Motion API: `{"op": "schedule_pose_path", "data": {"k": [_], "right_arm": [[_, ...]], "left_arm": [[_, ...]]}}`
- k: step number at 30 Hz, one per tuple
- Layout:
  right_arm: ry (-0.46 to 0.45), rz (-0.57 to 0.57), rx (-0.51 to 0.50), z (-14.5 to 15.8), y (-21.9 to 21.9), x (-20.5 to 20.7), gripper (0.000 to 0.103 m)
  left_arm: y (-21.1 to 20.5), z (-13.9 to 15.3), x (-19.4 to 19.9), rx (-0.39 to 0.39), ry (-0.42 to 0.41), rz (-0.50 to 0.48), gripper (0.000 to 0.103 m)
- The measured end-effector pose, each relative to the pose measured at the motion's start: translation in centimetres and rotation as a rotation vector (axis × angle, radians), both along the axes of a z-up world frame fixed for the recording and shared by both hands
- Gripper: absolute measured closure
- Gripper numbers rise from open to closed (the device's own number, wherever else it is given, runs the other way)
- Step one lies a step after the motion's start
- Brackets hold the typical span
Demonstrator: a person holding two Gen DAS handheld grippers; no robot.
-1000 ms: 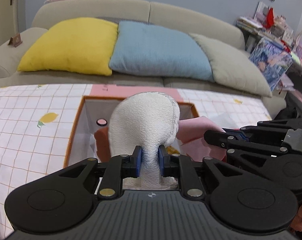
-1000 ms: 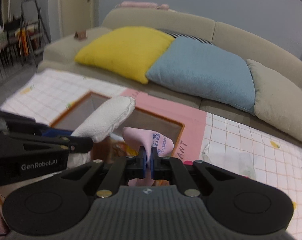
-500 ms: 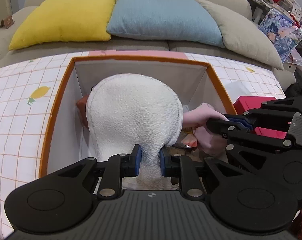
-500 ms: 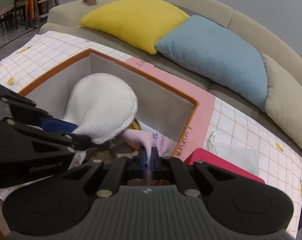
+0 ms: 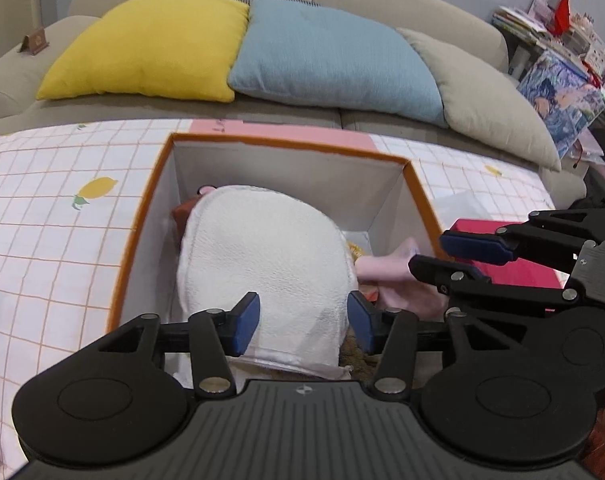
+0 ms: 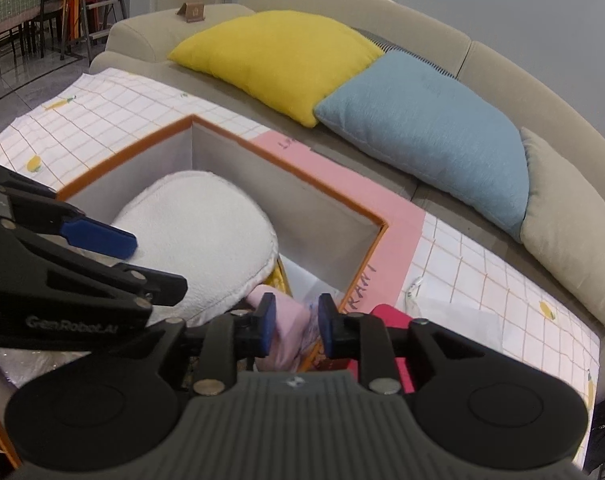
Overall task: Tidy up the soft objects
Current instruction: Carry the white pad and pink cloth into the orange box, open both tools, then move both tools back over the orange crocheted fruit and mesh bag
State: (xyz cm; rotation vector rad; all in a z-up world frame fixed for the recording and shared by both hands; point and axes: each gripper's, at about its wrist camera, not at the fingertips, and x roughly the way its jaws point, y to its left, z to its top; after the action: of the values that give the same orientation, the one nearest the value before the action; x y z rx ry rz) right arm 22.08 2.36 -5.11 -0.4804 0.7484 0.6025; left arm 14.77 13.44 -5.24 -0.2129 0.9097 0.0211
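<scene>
A white fluffy cushion (image 5: 262,268) lies inside the orange-rimmed storage box (image 5: 142,216); it also shows in the right wrist view (image 6: 198,236). My left gripper (image 5: 302,322) is open, its blue pads either side of the cushion's near end. A pink soft cloth (image 5: 394,276) lies in the box's right side and shows in the right wrist view (image 6: 288,330). My right gripper (image 6: 296,326) is open over it, jaws apart around the cloth. The box rim shows in the right wrist view (image 6: 334,196).
The box stands on a lemon-print checked cloth (image 5: 42,216). A red box (image 5: 514,268) sits right of the storage box. A sofa behind holds a yellow pillow (image 5: 150,44), a blue pillow (image 5: 334,60) and a beige pillow (image 5: 486,92). Other soft items lie under the cushion.
Both grippers have opened. The white cushion and the pink cloth have been let go and now rest in the box. The view has pulled back slightly.
</scene>
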Motion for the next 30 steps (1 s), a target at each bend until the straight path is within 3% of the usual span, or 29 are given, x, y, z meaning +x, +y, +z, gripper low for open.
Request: {"op": "schedule_pose_path", "data": {"k": [2,4,9,20,30], "right_arm": [[-0.017,0.003,-0.021,0.5,-0.3,-0.5,0.060],[-0.040,0.004,-0.026,1.1,-0.8,-1.1,0.056],[-0.058,-0.018,-0.008,2.4,-2.8,-2.8,0.044],[-0.069,-0.147,0.091,3.8,-9.5,-7.8,0.040],[-0.012,-0.296,0.129,1.9,-16.3,-11.1,0.040]], "left_arm": [[0.0,0.7,-0.6,-0.006,-0.016,0.004,0.035],[-0.1,1.4,-1.2,-0.019,-0.037,0.006,0.028],[-1.1,3.1,-3.1,-0.022,-0.092,-0.006,0.025],[-5.0,4.6,-7.7,-0.026,-0.202,-0.044,0.024],[-9.8,3.5,-8.8,-0.043,-0.177,-0.150,0.024]]}}
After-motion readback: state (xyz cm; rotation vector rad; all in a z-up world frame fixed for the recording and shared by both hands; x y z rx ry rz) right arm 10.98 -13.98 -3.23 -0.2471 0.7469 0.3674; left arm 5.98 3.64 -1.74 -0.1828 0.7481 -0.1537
